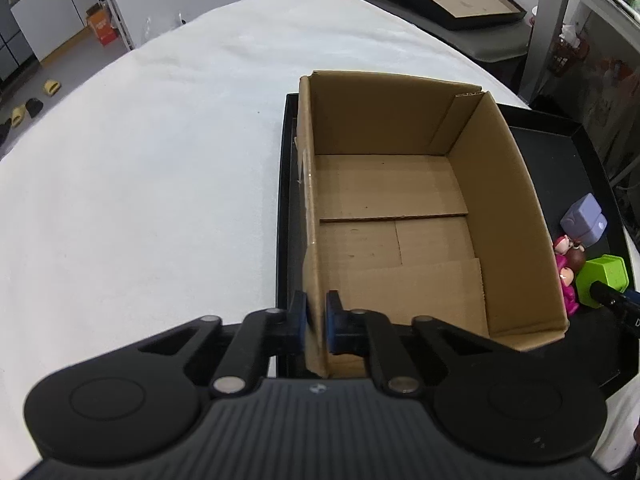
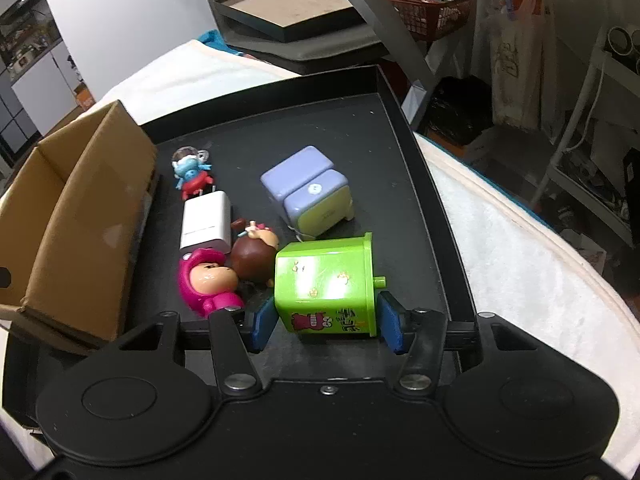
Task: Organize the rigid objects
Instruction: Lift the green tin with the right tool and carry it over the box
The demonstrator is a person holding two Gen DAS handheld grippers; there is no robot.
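An open, empty cardboard box (image 1: 376, 116) stands in the left part of a black tray (image 1: 286, 200). My left gripper (image 1: 316, 320) is shut on the box's near left wall, one pad on each side of it. In the right wrist view the box (image 2: 92, 216) is at the left of the tray (image 2: 360, 140). A green plastic box (image 2: 328, 280) lies on its side there. My right gripper (image 2: 326, 322) is shut on it, one blue pad against each flank. Beside it lie a pink figure (image 2: 208, 280), a brown round figure (image 2: 256, 256), a white block (image 2: 206, 222), a small blue-red figure (image 2: 192, 172) and a lilac box (image 2: 308, 192).
A white cloth (image 1: 140, 160) covers the table to the left of and beyond the tray. Behind the table are a dark-framed board (image 2: 288, 8), a red basket (image 2: 436, 4) and shelving at the right. The tray's raised rim (image 2: 416, 152) bounds the toys on the right.
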